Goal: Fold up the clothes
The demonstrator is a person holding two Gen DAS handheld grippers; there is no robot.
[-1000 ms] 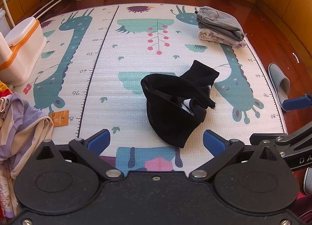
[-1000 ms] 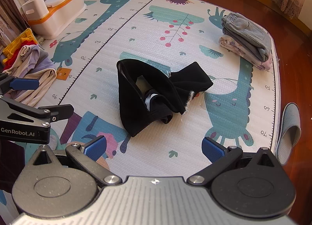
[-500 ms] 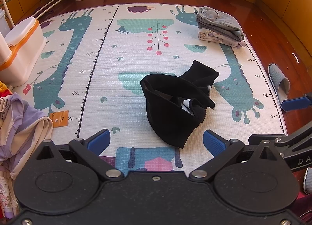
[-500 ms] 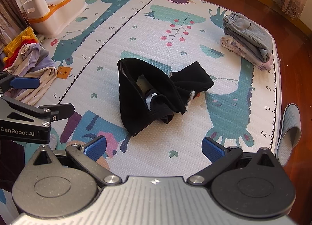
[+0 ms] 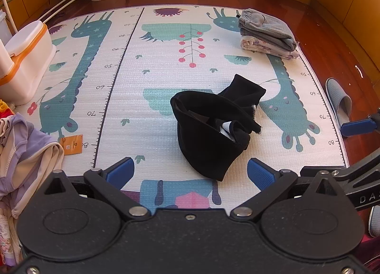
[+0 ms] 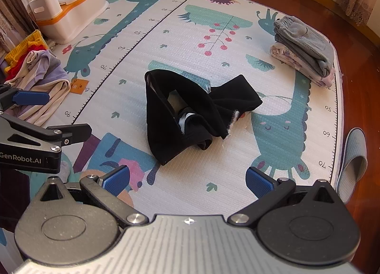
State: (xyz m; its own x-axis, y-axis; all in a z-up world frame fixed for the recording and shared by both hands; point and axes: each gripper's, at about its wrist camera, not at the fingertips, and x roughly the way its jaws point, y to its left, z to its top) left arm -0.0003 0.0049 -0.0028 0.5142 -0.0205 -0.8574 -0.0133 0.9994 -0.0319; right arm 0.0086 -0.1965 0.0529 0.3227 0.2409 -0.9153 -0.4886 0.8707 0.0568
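Two grippers, both spread wide and both empty, and we are hovering low over the play mat (image 5: 147, 131) with nothing pinched yet. Starting at the far left, we have the white and orange storage box (image 5: 26, 58) sitting at the mat's edge, and nearer to us a loose heap of unfolded clothes (image 5: 26, 153) in lavender and cream, spilling onto the mat beside a small orange tag (image 5: 71, 144). Our left gripper (image 5: 188, 173) hangs with its blue pads well apart, the mat showing plainly between them. Straight ahead of it, right in the middle of the mat, lies the black garment (image 5: 209, 129), crumpled into a twisted bundle with a white label peeping from its folds (what kind of garment it is, we cannot quite tell from here). Neither gripper touches it. Moving on to the right gripper (image 6: 187, 180), its fingers are just as wide open, and the same black bundle sits ahead of it, a little to the left of centre in its view. Beyond, at the mat's far right corner, a neat folded stack (image 6: 304, 48) rests, grey piece on top of a pale patterned one. Last of all, off the mat on the wooden floor (image 6: 361, 65), a grey slipper (image 6: 352, 162).
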